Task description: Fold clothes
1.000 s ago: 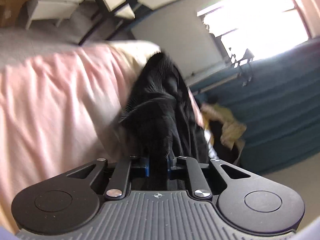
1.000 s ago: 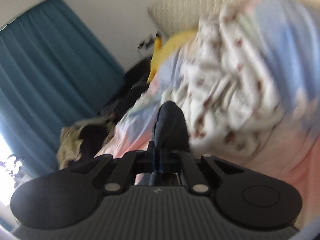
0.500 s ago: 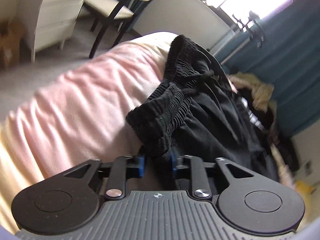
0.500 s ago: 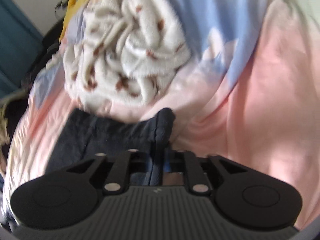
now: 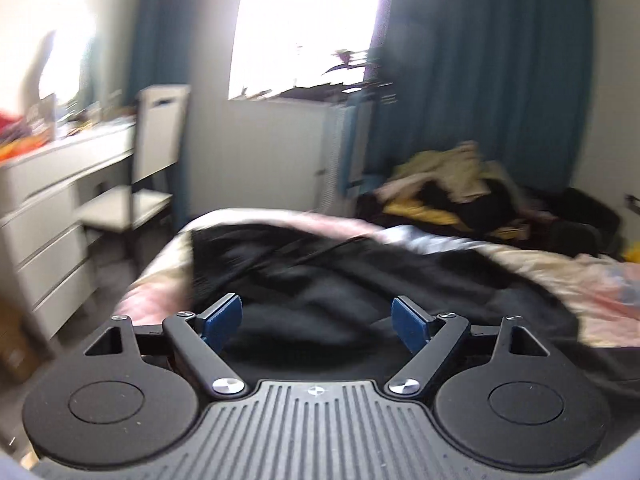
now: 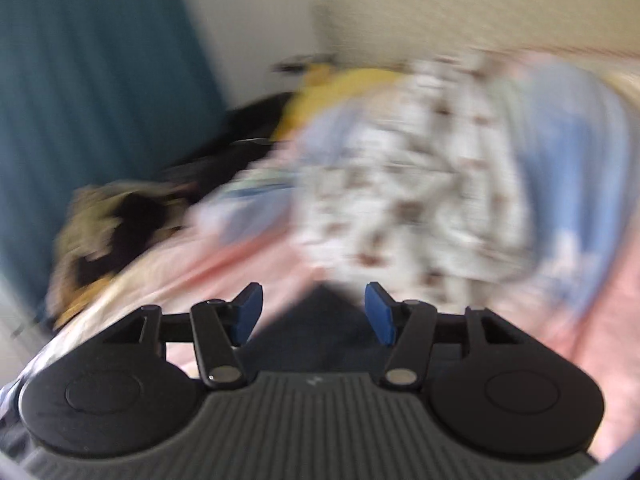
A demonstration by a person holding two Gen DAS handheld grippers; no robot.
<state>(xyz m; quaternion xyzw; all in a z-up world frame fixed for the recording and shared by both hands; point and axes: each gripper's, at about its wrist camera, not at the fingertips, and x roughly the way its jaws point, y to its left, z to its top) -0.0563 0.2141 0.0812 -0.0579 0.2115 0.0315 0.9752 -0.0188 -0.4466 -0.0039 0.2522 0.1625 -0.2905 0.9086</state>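
A black pair of shorts (image 5: 320,276) lies spread on the pink bedsheet (image 5: 560,280) in the left wrist view. My left gripper (image 5: 318,316) hovers just above it, jaws opening wide, blue pads clear of the cloth. In the blurred right wrist view, a dark edge of the same garment (image 6: 316,320) lies below my right gripper (image 6: 314,314), whose jaws are opening too, with nothing pressed between the pads.
A heap of clothes (image 5: 452,188) sits at the bed's far side by the blue curtain (image 5: 480,80). A white spotted blanket (image 6: 420,184) and blue bedding (image 6: 572,152) lie ahead of the right gripper. A white desk (image 5: 60,200) and chair (image 5: 148,168) stand left of the bed.
Both grippers were shut on the black garment and have let it go, jaws spreading. The left gripper rose and rolled level; the garment now lies flat on the bed.
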